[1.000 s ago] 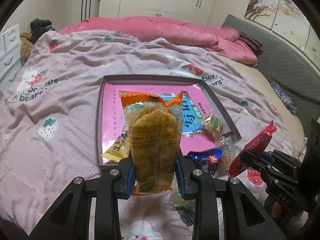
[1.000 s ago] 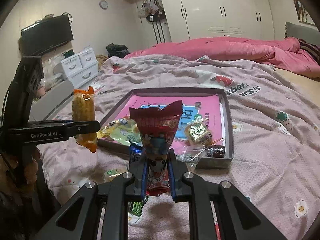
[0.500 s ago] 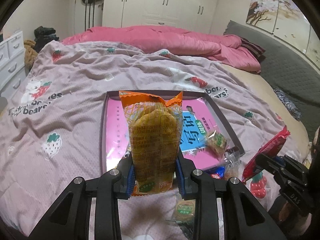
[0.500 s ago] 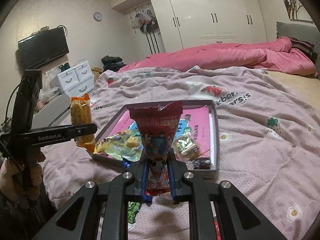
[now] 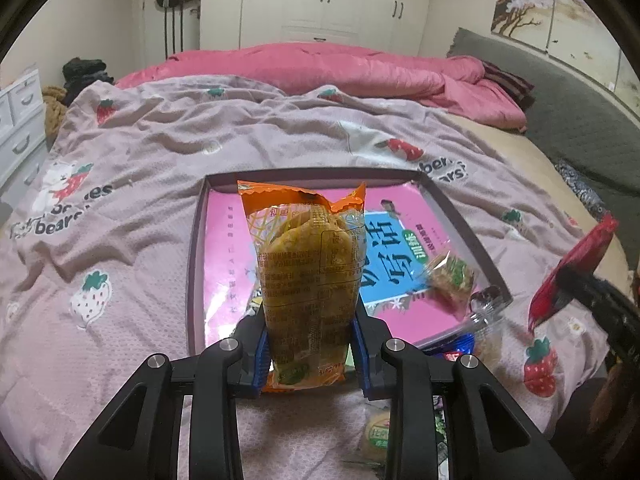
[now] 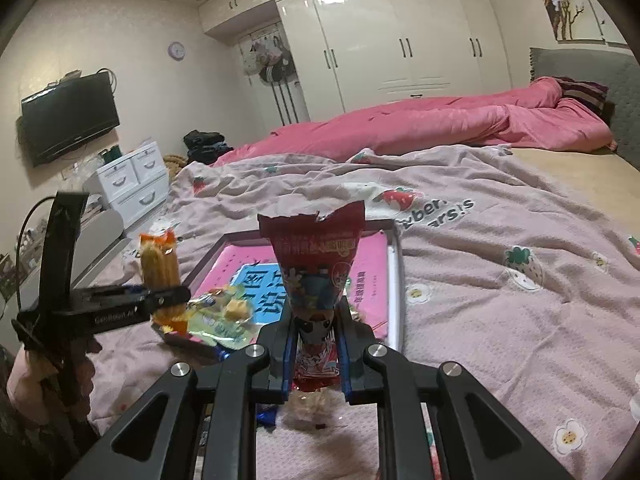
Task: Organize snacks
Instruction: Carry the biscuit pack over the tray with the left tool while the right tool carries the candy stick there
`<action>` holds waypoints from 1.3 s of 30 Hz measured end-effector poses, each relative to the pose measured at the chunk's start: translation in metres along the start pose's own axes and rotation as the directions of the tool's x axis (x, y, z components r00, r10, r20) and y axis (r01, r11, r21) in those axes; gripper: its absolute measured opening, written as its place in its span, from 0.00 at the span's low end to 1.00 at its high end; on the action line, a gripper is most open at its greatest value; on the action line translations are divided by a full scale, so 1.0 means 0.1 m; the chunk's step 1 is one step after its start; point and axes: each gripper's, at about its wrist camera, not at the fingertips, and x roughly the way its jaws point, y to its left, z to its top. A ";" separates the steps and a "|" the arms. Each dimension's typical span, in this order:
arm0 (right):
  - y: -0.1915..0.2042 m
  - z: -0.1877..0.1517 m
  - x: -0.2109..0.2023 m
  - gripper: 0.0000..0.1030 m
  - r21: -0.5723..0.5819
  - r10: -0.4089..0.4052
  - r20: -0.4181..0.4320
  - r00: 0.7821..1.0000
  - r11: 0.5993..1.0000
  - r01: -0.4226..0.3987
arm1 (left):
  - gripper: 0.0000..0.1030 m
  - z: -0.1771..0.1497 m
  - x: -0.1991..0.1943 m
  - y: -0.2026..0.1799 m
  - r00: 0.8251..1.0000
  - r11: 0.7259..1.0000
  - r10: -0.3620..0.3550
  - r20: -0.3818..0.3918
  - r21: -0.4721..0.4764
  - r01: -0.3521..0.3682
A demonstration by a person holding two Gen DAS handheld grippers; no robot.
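My left gripper is shut on an orange snack packet and holds it upright above the near edge of a shallow box lid with a pink and blue lining. My right gripper is shut on a red snack packet, held upright near the lid's front right corner. The red packet shows at the right of the left wrist view. The orange packet shows at the left of the right wrist view. A few small packets lie in the lid.
Loose snacks lie on the strawberry-print quilt in front of the lid. A pink duvet is heaped at the far side. White drawers and a wall TV stand left of the bed.
Both grippers have lifted and drawn back from the lid with their packets still held. The lid now looks farther away and lower in both views.
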 end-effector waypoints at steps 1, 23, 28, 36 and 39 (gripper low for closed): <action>-0.02 0.01 0.00 0.17 0.006 -0.006 0.003 1.000 1.000 0.006 | 0.33 -0.01 0.02 0.00 1.000 1.000 0.003 -0.003 0.004 -0.003; -0.24 0.13 0.37 0.17 -0.003 -0.058 -0.023 0.998 0.998 0.058 | 0.33 -0.09 0.31 -0.03 0.999 0.999 0.006 -0.054 0.036 -0.004; -0.26 0.12 0.45 0.17 -0.010 -0.063 -0.044 0.997 0.998 0.063 | 0.33 -0.09 0.34 -0.03 0.998 0.999 0.006 -0.057 0.037 -0.004; -0.29 0.11 0.63 0.17 -0.016 -0.070 -0.082 0.994 0.998 0.069 | 0.33 -0.08 0.37 -0.01 0.998 1.000 0.002 -0.063 0.029 -0.001; -0.30 0.09 0.69 0.17 -0.018 -0.073 -0.098 0.992 0.997 0.072 | 0.33 -0.08 0.37 -0.01 0.998 1.000 0.000 -0.065 0.027 0.002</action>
